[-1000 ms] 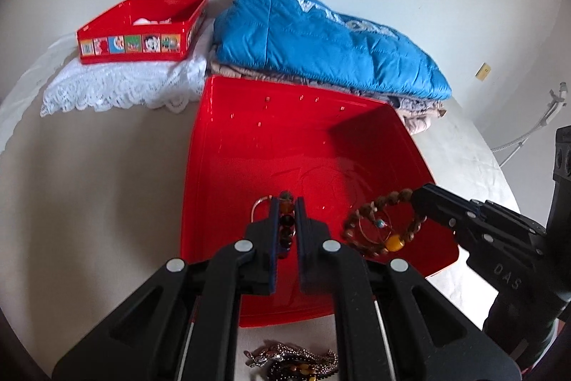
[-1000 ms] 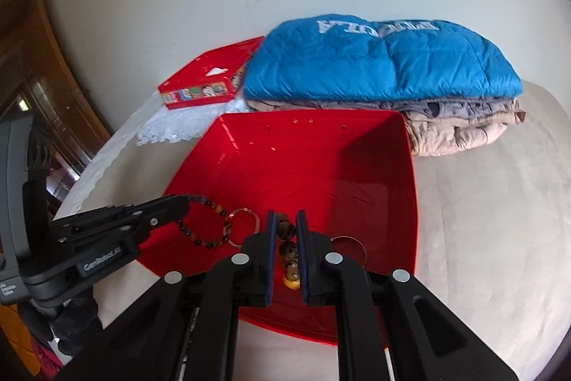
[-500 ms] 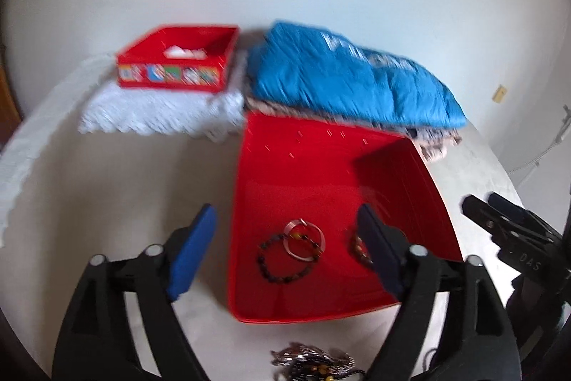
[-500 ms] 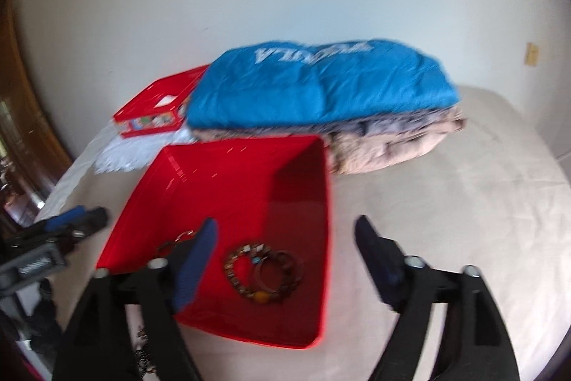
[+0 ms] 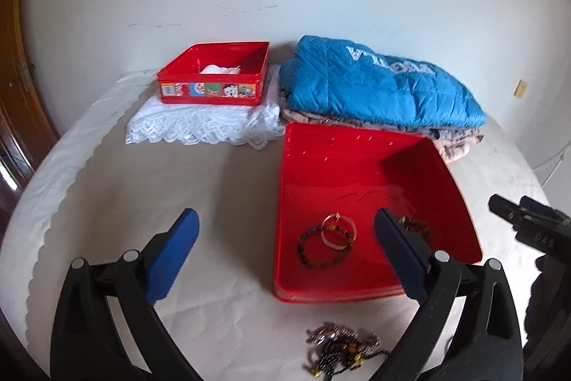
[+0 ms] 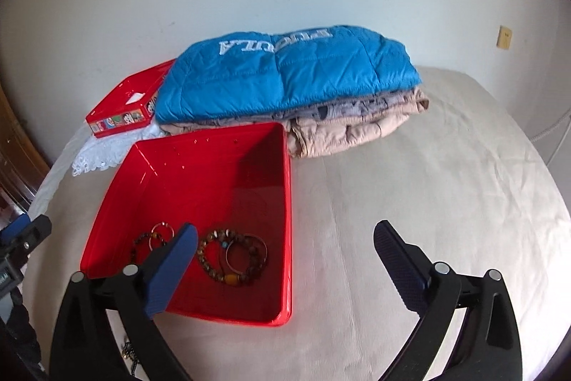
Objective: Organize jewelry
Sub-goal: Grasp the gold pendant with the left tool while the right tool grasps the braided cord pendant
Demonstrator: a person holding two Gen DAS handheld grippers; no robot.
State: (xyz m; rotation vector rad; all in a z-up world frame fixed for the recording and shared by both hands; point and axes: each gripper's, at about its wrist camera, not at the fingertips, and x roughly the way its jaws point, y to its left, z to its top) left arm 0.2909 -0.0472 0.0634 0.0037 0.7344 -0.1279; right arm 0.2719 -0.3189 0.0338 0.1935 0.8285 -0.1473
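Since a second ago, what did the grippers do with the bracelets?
Both let go. The left gripper dropped the dark bracelet in the red tray, the right gripper the brown bracelet; both jaws have just opened and drew back. Tray, jacket and leftover jewelry stayed.

soft, even daylight, faint shadows, strong fisheye bending with dark vignetted corners, and slight blur throughout.

I see red tray (image 5: 374, 291) ahead of blue pads (image 5: 175, 249); brown beads (image 6: 232, 256) inside; blue quilted jacket (image 6: 285, 74) beyond; white lace (image 5: 200, 124) under cartoon-strip red box (image 5: 214, 84).
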